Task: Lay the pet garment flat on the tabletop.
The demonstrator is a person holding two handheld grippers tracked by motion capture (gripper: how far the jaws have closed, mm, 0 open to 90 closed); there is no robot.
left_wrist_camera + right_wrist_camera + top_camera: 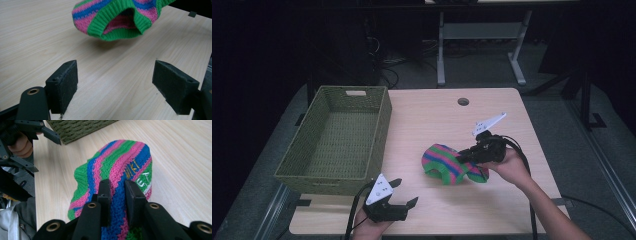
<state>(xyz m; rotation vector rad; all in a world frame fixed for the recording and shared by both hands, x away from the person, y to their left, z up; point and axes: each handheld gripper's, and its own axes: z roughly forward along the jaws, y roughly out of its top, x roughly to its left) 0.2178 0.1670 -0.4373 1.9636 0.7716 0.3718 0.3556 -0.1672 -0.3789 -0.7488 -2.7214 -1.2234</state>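
- Two grippers on my screens, one per hand, over a pale wood-grain table [427,107].
- Right gripper [466,155]: I see its jaws pinched onto a fold of the striped knit hat [451,163]. In the right gripper view the two black pads [104,195] press the wool from both sides, with only a narrow ridge of blue and pink knit between them.
- Hat: pink, blue and green bands, a green ribbed cuff, some yellow and white lettering near the clamped fold that I cannot read fully. It sits right of the table's middle, well apart from the basket.
- From the left gripper view the hat's cuffed opening faces the camera; its near edge looks lifted off the wood, with a shadow under it. Whether the far side rests on the table I cannot tell.
- Left gripper [404,192]: I note jaws spread wide, nothing between them, bare tabletop showing through the gap. It sits at the near edge of the table, pointing toward the hat, apart from it.
- Woven olive basket [307,162] stands at the table's left side, just beyond the left gripper; its inside is bare weave.
- Round cable hole [463,101] near the table's far edge.
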